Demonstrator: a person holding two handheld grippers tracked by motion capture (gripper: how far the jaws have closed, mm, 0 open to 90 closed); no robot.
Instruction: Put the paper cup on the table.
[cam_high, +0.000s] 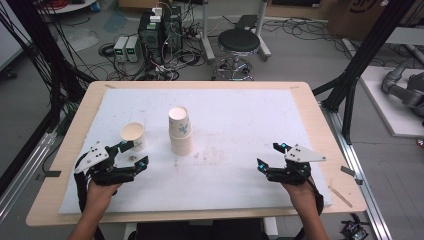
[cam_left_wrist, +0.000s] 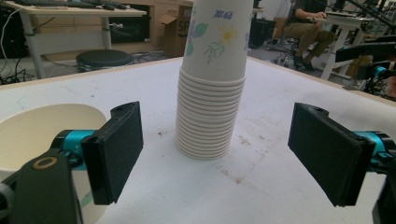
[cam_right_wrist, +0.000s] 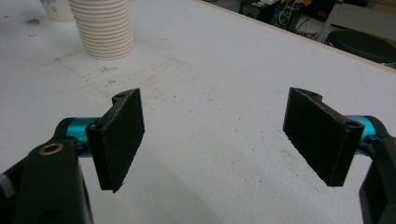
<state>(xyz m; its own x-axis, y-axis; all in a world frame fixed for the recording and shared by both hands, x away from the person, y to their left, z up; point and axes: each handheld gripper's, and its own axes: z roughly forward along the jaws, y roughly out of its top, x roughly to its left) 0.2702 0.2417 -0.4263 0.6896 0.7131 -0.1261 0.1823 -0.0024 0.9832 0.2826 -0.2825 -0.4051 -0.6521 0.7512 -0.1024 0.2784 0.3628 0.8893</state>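
You have two claws, one in each hand. Your left claw (cam_high: 134, 152) sits near the left edge of the tabletop (cam_high: 300, 100), low over the white mat (cam_high: 240, 125). Its two jaws are spread wide apart and nothing is between them. It is let go, holding nothing.

There is one single paper cup (cam_high: 133, 136) standing upright with its mouth up. It is just beside your left claw, close to the upper jaw tip; you cannot tell if it touches. In the left gripper view this single paper cup (cam_left_wrist: 42, 130) sits at the left, behind the left jaw.

There is one stack of cups (cam_high: 180, 131) a little to the right of the single cup, near the middle of the mat. It stands upright. The top cup has little flowers and leaves on it. In the left gripper view the stack of cups (cam_left_wrist: 210, 93) stands straight ahead, in line with the gap between the jaws but farther off. You can count many rims in the stack, but the exact count is hard to tell.

Your right claw (cam_high: 268, 155) is near the right side of the mat, well apart from the cups. Its two jaws are also spread wide, with only bare mat between them. It holds nothing.

Beyond the tabletop, one round black stool (cam_high: 239, 42) stands on the floor.
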